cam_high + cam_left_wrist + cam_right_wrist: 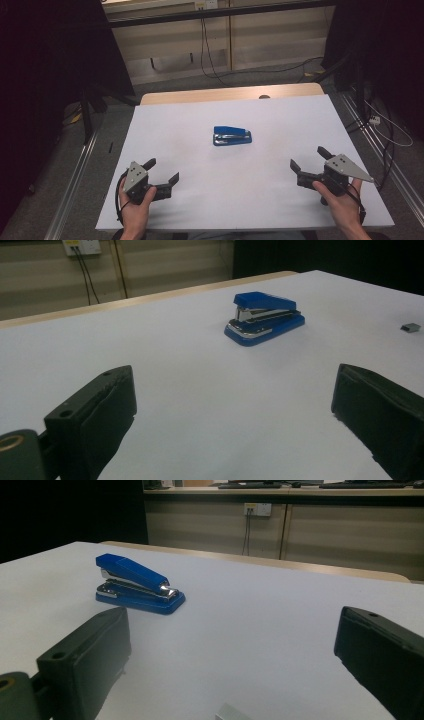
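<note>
A blue stapler [232, 135] lies flat in the middle of the white table top [280, 120], its metal parts showing along the side. My left gripper [162, 170] rests low at the near left, held by a hand, jaws wide open and empty. My right gripper [308, 157] sits at the near right, also open and empty. In the left gripper view the stapler [264, 318] stands ahead and a little right of the open gripper [235, 377]. In the right gripper view the stapler [137, 584] is ahead to the left of the gripper [234, 620].
A small grey block of staples [232, 712] lies on the table just before the right gripper, and it appears far right as the staples [410, 327] in the left gripper view. A wooden strip [230, 93] edges the table's far side. Cables and rails run on the floor around.
</note>
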Demonstrator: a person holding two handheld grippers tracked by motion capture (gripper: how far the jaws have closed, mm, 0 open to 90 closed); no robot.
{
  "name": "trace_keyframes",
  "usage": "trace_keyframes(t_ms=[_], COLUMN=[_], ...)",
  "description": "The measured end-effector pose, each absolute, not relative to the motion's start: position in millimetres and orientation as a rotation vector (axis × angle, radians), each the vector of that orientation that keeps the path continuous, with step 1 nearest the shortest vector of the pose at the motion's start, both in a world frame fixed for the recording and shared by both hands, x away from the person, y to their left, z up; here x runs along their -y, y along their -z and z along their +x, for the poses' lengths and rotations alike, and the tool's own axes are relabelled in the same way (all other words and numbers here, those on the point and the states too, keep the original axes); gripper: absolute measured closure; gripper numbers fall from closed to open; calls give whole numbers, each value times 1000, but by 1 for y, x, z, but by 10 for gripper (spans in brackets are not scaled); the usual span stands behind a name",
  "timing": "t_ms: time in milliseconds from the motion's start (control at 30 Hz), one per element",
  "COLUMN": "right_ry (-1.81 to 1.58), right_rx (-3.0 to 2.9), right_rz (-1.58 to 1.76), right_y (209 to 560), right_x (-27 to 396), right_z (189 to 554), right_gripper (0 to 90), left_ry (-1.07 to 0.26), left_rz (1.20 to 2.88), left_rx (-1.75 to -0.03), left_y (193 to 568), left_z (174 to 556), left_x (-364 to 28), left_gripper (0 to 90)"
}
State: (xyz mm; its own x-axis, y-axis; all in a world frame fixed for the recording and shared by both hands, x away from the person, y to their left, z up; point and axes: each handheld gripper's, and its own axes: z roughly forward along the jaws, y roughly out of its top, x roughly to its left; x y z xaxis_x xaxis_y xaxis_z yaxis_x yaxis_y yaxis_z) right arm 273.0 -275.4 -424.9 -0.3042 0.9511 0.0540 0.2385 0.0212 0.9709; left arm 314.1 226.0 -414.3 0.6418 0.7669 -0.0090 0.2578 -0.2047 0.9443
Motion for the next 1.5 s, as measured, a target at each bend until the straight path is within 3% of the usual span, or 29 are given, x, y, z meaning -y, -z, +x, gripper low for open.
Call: trace_keyframes(t_ms=[667,1000,1233,1500], right_ry=[-1343,-1333,-1384,-1402], right_rx=[-1709,-1793,-1837,-1834], right_rz=[1210,1132,1158,1155], right_y=[426,423,421,419], right_x=[270,258,250,245], right_z=[279,282,292,297], right_gripper=[21,34,86,17], left_ry=[-544,-506,-448,-421], left_rz=[1774,1848,1844,1838], left_rx=[-881,-800,-793,-770], left_y=[415,416,416,412], left_z=[321,324,331,339], left_x=[-226,-218,-207,-200], left_gripper=[43,58,58,43])
